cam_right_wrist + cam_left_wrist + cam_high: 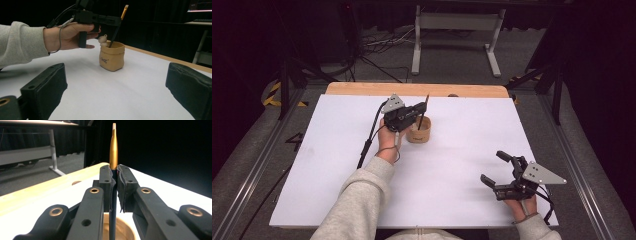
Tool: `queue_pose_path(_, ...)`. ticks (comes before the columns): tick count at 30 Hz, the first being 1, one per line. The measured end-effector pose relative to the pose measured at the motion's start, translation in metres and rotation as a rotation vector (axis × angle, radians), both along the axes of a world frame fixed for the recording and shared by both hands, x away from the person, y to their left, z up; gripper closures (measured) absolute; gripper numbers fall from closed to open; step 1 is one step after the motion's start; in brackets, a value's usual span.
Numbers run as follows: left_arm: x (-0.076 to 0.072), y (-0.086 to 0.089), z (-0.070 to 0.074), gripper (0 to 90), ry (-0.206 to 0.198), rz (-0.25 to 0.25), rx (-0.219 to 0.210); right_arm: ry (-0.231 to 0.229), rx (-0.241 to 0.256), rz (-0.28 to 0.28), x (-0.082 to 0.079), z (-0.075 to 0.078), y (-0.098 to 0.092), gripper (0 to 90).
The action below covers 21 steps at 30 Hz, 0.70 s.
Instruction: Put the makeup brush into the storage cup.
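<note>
Over the pot [418, 132], the left gripper [421, 111] pinches a brush [424, 113] whose tip sits inside, so a sideways tug could tip it, while the right gripper [495, 169] rests spread wide.

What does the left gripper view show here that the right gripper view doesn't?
Left gripper view alone: the left gripper's pads pinching the pen's shaft just below its gold section, above the holder's open mouth. Right gripper view alone: the holder's tan pouch shape, its small bear figure, the hand and sleeve, and the right gripper's wide-open jaws. Both: the pen, the holder and the white table.
</note>
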<state>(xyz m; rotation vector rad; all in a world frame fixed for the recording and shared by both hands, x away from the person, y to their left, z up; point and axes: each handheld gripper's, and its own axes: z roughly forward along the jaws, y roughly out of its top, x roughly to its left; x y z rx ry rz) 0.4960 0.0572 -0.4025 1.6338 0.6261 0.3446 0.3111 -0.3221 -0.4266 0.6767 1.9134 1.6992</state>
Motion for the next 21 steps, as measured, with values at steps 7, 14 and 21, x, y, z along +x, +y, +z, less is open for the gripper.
queue_pose_path(7,-0.001,0.004,-0.002,81.1,0.012,0.004,0.0,0.0,-0.002,-0.001,0.0,0.0,0.001,3.6)
queue_pose_path(14,-0.004,0.01,0.004,39.7,0.068,-0.027,-0.057,0.002,-0.005,-0.003,0.002,0.0,0.001,3.6)
queue_pose_path(21,-0.009,0.023,0.014,17.9,0.104,-0.077,-0.077,0.003,-0.013,-0.011,0.003,0.001,0.002,3.5)
